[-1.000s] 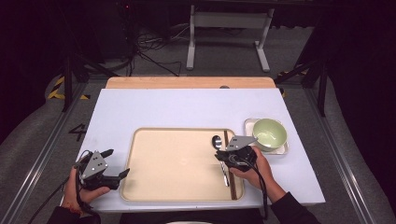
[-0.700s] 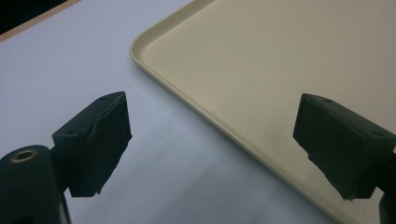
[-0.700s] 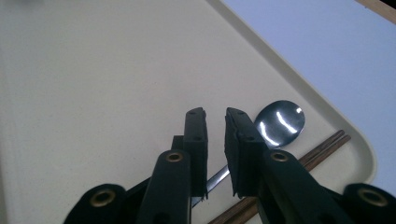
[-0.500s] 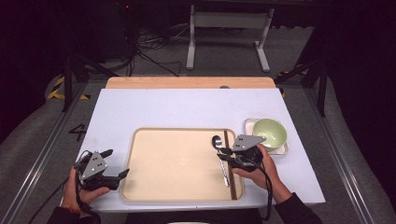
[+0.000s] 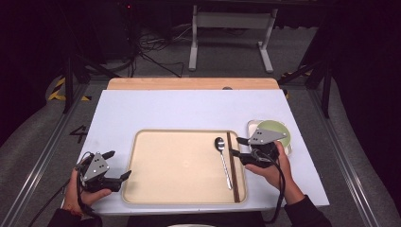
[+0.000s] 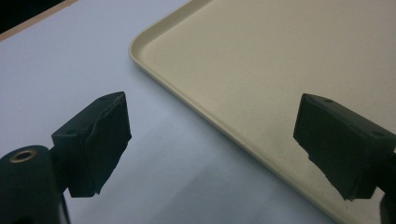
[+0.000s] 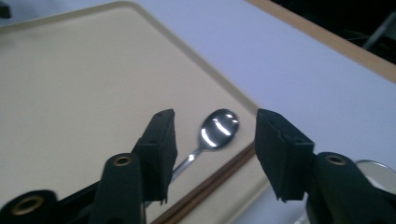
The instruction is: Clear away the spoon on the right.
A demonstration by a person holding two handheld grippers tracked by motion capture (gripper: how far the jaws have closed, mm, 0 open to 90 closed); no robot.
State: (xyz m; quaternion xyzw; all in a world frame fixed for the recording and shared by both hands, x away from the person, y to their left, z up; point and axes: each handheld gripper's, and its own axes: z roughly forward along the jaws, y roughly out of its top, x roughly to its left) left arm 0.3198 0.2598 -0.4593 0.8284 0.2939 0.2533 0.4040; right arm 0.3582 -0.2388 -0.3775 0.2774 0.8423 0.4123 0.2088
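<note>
The right hand-held gripper (image 5: 239, 149) sits at the right edge of the beige tray (image 5: 179, 165), held in the person's right hand (image 5: 267, 165). Its jaws stand apart and grasp nothing; it is released. In the right gripper view the spoon (image 7: 212, 133) lies on the tray just beyond the gap between the jaws, bowl toward the far side, with the handle running back under the left jaw. The dark brown chopsticks (image 7: 210, 189) lie just beside the spoon, along the tray's right rim.

In the high view the spoon (image 5: 222, 158) lies in the right part of the tray, bowl at the far end, handle pointing near. The chopsticks (image 5: 231, 165) lie lengthwise to its right, close to it and roughly parallel.

A pale green bowl (image 5: 274, 131) stands on the white worktop (image 5: 189, 111), right of the tray and just beyond the right hand-held gripper.

The left hand-held gripper (image 5: 118, 165) rests at the near left corner of the tray, held in the left hand (image 5: 75, 191). Its jaws are spread wide and empty; one is over the worktop, the other over the tray's rim (image 6: 187, 100).
</note>
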